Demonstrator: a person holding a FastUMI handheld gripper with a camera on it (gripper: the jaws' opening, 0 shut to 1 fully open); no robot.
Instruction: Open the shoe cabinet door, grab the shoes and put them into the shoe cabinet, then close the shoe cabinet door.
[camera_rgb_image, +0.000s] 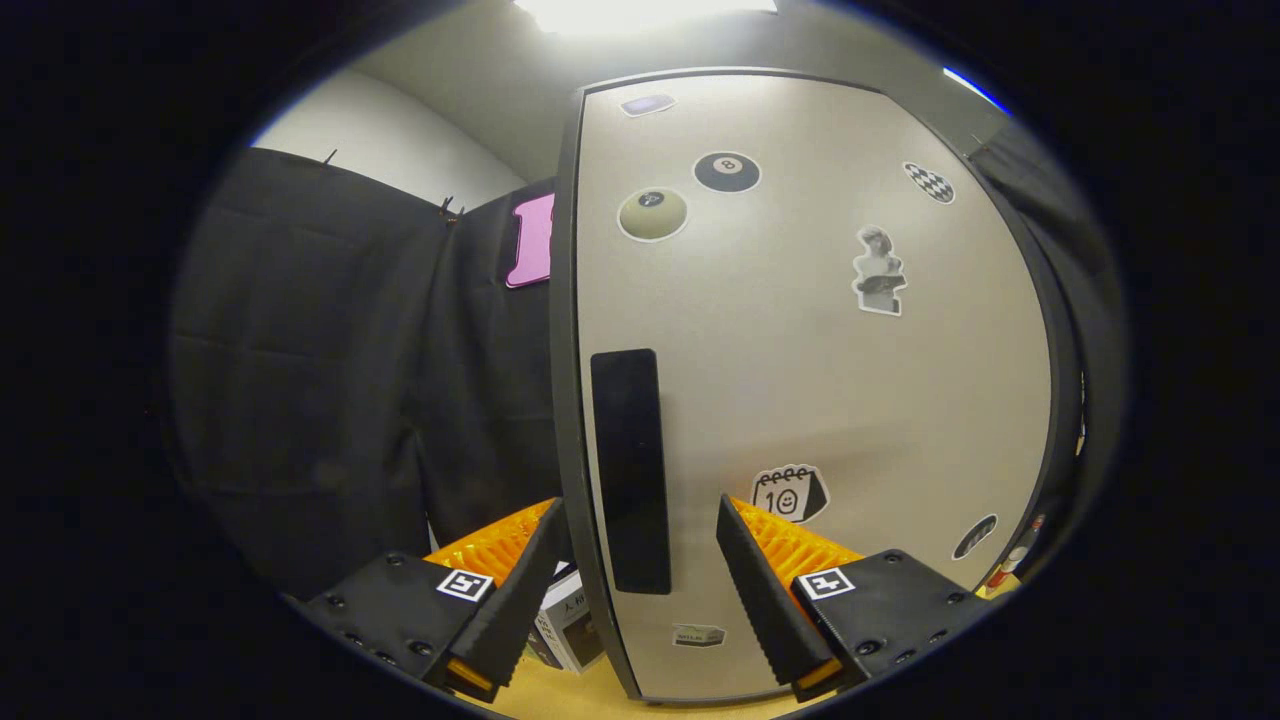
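The shoe cabinet door (800, 380) is a pale grey panel with several stickers on it, standing right in front of me. Its black vertical handle (630, 470) runs along the door's left edge. My gripper (640, 525) is open, and its two orange-and-black fingers (760, 570) straddle the lower part of the handle, one on each side of the door's left edge. Neither finger presses on the handle. The door looks shut or nearly shut against its dark frame.
Black cloth (330, 380) hangs to the left of the cabinet. A small white box (570, 625) sits on the wooden surface (590, 695) beside the cabinet's bottom left corner, just behind my left finger. More black cloth hangs past the cabinet's right side.
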